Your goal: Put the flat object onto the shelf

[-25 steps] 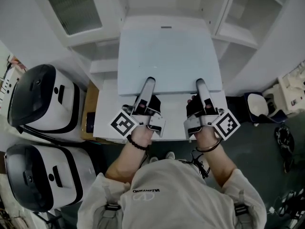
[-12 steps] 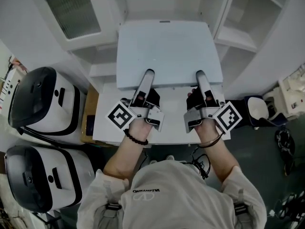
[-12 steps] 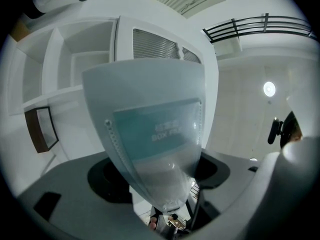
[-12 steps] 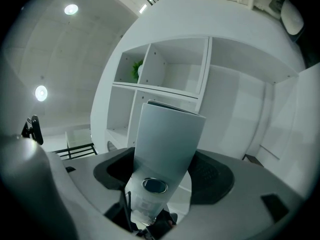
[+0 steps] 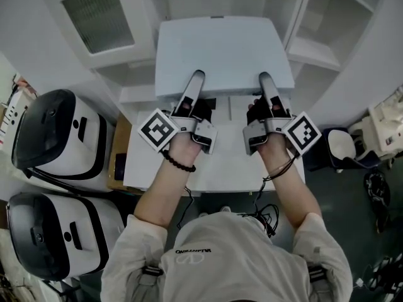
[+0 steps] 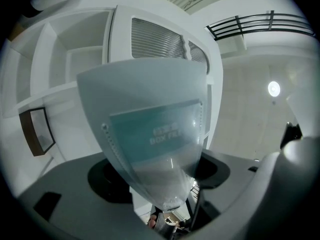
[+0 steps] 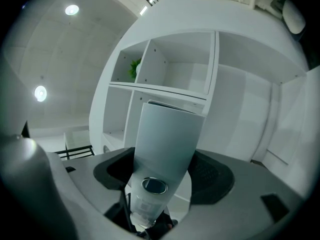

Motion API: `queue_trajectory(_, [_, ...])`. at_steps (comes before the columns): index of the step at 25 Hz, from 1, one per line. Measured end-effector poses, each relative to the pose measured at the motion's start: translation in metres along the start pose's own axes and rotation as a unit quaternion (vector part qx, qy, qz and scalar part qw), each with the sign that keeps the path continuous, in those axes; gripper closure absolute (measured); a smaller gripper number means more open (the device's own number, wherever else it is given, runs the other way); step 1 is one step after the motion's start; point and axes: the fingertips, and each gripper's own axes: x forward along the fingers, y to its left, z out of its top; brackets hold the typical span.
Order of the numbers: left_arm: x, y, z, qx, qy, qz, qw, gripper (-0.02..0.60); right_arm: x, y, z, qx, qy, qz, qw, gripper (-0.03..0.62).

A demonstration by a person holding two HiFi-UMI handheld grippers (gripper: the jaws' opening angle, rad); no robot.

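Both of my grippers are on the file box, the flat white thing for this task. It sits upper centre of the head view, held off the white surface below it. Left gripper has its jaws pinched on the near edge, left of centre. Right gripper has its jaws pinched on the same edge, right of centre. In the left gripper view the box fills the gap between the jaws, and I see its translucent underside with a pale teal label. In the right gripper view the box runs up from the jaws toward the shelf, where a bit of green plant shows in one upper compartment. In the head view the box's far edge is at the top centre, between a glazed cabinet door at upper left and open shelf compartments at upper right. Two black-and-white machines are stacked down the left side of the frame. A dark bead bracelet is on the left wrist.
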Motion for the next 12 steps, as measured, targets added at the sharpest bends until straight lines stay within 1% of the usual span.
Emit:
queue_trajectory(2, [0.015,0.009,0.006,-0.004,0.002,0.008,1.0,0.242,0.016,-0.006,0.005,0.004,-0.002,-0.007,1.0,0.26])
queue_trajectory(6, [0.022,0.014,0.009,-0.011,0.002,0.015,0.9998,0.241,0.023,-0.012,0.004,0.019,-0.001,-0.018,1.0,0.26])
queue_trajectory(10, [0.024,0.02,0.01,0.005,0.011,0.032,0.9994,0.242,0.025,-0.016,0.004,0.026,-0.004,-0.024,0.999,0.26])
queue_trajectory(12, [0.025,0.023,0.01,0.006,0.012,0.031,0.9994,0.241,0.025,-0.017,0.005,0.024,-0.008,-0.024,0.999,0.26])
